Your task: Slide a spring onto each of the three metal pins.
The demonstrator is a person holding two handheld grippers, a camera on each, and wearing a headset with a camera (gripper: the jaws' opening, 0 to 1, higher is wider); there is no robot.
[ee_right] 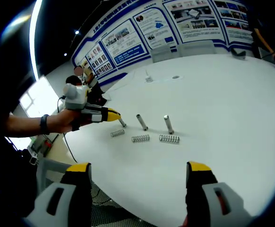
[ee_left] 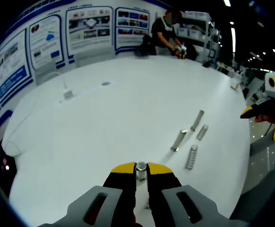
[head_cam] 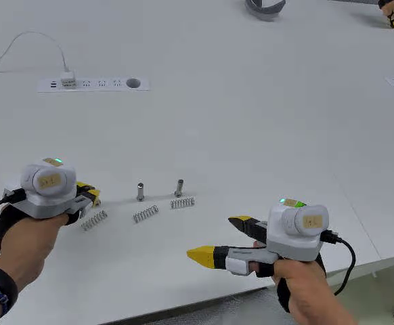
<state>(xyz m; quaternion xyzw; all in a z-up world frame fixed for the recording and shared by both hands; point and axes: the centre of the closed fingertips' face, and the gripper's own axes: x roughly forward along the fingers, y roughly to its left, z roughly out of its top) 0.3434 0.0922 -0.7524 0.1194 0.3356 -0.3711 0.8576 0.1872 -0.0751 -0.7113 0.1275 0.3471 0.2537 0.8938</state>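
Two metal pins [head_cam: 140, 191] [head_cam: 179, 187] stand upright on the white table. The third pin [ee_left: 141, 165] stands between the jaws of my left gripper [ee_left: 141, 174], which is shut on it at the left of the row [head_cam: 92, 196]. Three springs lie flat in front of the pins: one [head_cam: 94, 220] just below the left gripper, a middle one [head_cam: 145, 214], and one [head_cam: 182, 202] at the foot of the right pin. My right gripper [head_cam: 219, 238] hovers open with nothing in it, nearer the front edge and to the right of the springs [ee_right: 140, 138].
A white power strip [head_cam: 92, 84] with a plugged-in cable lies far back on the left. A grey curved object [head_cam: 265, 7] sits at the far edge. The table's front edge [head_cam: 359, 264] runs close under my right hand. A person [ee_left: 168, 28] works at the far end.
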